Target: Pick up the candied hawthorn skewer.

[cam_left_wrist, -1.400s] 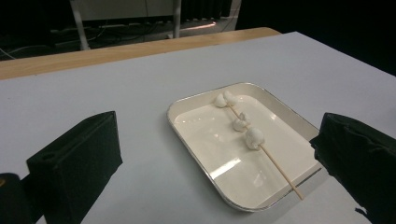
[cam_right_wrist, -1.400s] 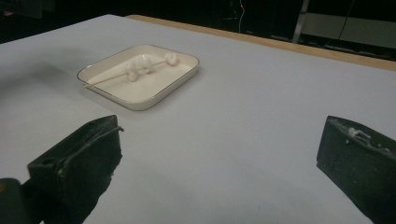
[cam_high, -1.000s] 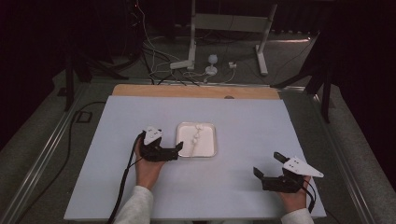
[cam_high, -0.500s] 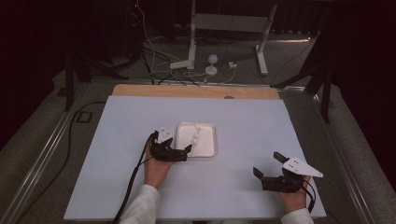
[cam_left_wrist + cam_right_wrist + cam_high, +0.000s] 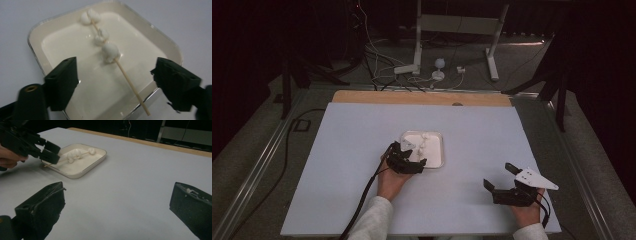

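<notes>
A white square tray [image 5: 442, 150] sits near the middle of the table. In it lies a wooden skewer [image 5: 130, 81] threaded with several white soft pieces [image 5: 110, 51]. My left gripper [image 5: 411, 156] hovers open over the tray's near edge [image 5: 37, 32]. Its jaws stand wide on either side of the skewer's bare end and touch nothing. My right gripper [image 5: 498, 176] rests open and empty at the table's front right, far from the tray [image 5: 82, 171]. The right gripper view shows the left gripper [image 5: 47, 151] just over the skewer [image 5: 77, 153], and its own gripper [image 5: 117, 202] above bare table.
The white table top has a wooden strip [image 5: 422, 97] along its far edge. Beyond it, cables and a metal stand [image 5: 432, 65] lie on the floor. The left gripper's cable [image 5: 367, 195] trails back toward the front edge. A hand [image 5: 10, 157] holds the left gripper.
My left gripper has moved right, from beside the tray to over its near edge. It has stayed open. The right gripper has not moved.
</notes>
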Demonstrator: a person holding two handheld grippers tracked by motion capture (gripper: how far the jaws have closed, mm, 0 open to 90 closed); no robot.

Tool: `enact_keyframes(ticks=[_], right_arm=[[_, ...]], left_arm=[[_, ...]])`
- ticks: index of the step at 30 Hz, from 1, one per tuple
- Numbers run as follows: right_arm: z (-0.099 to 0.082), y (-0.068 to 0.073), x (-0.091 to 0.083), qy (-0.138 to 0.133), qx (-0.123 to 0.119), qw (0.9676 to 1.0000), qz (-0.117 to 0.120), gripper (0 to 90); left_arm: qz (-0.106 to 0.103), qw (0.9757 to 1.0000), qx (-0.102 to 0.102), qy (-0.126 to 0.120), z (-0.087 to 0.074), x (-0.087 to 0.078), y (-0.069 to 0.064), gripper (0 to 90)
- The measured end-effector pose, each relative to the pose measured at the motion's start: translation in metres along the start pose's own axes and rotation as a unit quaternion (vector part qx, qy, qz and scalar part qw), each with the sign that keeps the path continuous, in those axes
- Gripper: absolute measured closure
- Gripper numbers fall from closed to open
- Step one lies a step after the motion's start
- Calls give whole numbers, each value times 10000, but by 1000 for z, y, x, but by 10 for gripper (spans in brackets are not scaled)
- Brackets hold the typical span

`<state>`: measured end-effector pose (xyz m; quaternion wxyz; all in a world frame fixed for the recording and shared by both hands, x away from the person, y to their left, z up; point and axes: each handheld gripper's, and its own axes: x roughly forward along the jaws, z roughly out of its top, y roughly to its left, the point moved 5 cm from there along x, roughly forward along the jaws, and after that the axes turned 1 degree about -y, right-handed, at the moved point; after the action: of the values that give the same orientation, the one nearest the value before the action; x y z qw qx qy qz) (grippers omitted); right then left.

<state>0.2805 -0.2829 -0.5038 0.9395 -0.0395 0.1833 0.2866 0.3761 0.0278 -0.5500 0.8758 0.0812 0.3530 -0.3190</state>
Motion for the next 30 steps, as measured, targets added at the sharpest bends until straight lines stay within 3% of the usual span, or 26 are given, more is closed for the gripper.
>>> enact_keyframes(ticks=[2,4,5,9,12,17,30], right_arm=[[0,0,0,1,4,10000,-2,0],[0,0,0,-1,1,10000,-4,0],[0,0,0,-5,-2,10000,-5,0],[0,1,0,2,-8,10000,-1,0],[0,1,0,7,-16,10000,6,0],[0,1,0,3,-15,10000,5,0],[0,1,0,-1,-10,10000,0,0]], left_arm=[[3,9997,-76,212,-3,2,2,431],[12,9997,-47,253,-3,1,4,509],[20,9995,-74,307,-3,0,5,605],[36,9986,-181,494,-3,-4,11,692],[78,9978,-300,590,-4,-6,14,821],[42,9970,-442,642,-4,-7,18,890],[-7,9980,-480,401,-6,-21,17,900]])
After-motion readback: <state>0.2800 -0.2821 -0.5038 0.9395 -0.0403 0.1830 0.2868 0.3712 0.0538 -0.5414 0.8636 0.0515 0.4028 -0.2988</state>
